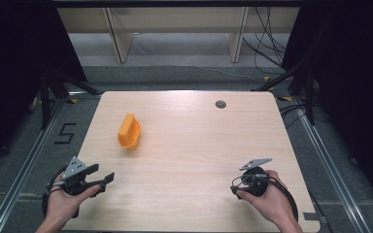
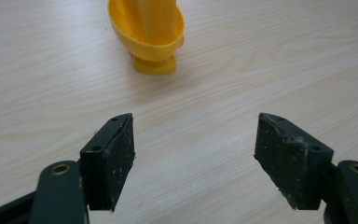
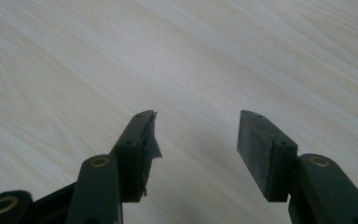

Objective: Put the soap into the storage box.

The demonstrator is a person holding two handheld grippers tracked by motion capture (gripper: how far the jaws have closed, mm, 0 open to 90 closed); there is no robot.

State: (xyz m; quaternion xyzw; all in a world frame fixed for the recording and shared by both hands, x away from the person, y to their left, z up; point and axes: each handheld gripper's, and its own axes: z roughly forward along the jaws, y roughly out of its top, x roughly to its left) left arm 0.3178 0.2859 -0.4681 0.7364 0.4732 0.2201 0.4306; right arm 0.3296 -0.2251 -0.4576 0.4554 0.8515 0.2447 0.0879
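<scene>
Yellow cup [image 1: 129,131] sits on the table [image 1: 194,145] in its left half, nearer the far-left corner than the near edge, well clear of both. It looks like a small footed plastic piece, open bowl with a taller wall or insert inside; which it is I cannot tell. In the left gripper view it stands upright on a short base [image 2: 154,66], bowl mouth facing the camera.

Left gripper [image 1: 102,178] hangs over the near-left corner, jaws wide apart, nothing between them, pointed toward the cup but well short of it. Pads [image 2: 119,161] bare, table grain showing in the gap. Right gripper [image 3: 196,140] is low over the near-right part of the table, jaws parted about as wide, empty; pad [image 3: 256,149] clean.

Step in hand, as judged: left reach to the cup. To do it well:
- Keep the jaws at full spread until the cup is between the pads; the bowl is broad.
- Come in level and low, so the pads meet the bowl wall rather than the rim or the narrow foot.
- Centre the cup in the gap first. Off-centre contact would push a light piece across the smooth wood or tip it.
- Close slowly; curved plastic may squirt out.
- Right gripper has no job yet; leave it parked.
</scene>
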